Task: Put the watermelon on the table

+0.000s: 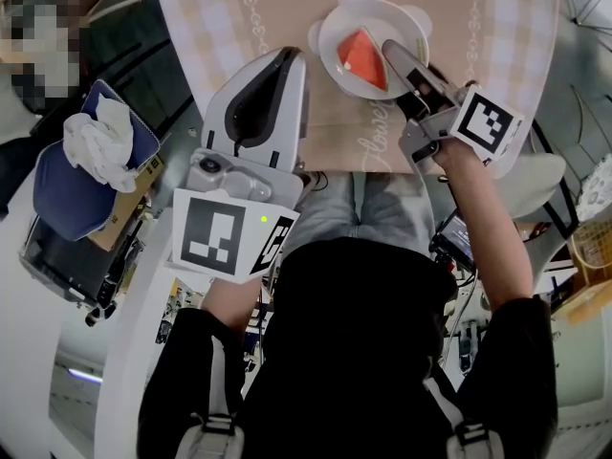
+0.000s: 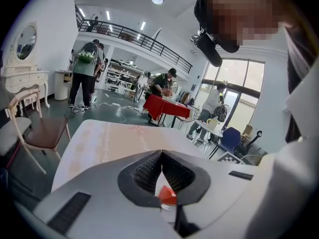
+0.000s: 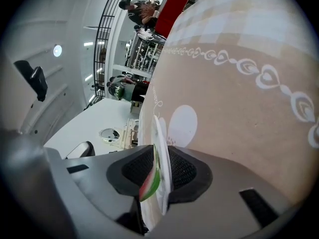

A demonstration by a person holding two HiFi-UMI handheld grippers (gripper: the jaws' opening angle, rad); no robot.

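the watermelon (image 1: 363, 57) wedge lies on a white plate (image 1: 334, 25) that rests on the counter (image 1: 287, 8), right at the tips of the right claw (image 1: 392, 54). that claw's jaws stand apart, with the plate's near rim and the slice's green rind between them, not visibly pinched. the left claw (image 1: 287, 57), just to its left, is closed on nothing. the slice looks light, stiff and smooth, so it may slide on the glossy plate. the thin rim by the rind seems the best hold, kept level. nothing crowds the plate. a blue seat (image 1: 57, 189) carrying a white cloth (image 1: 100, 140) sits well left of the left claw.
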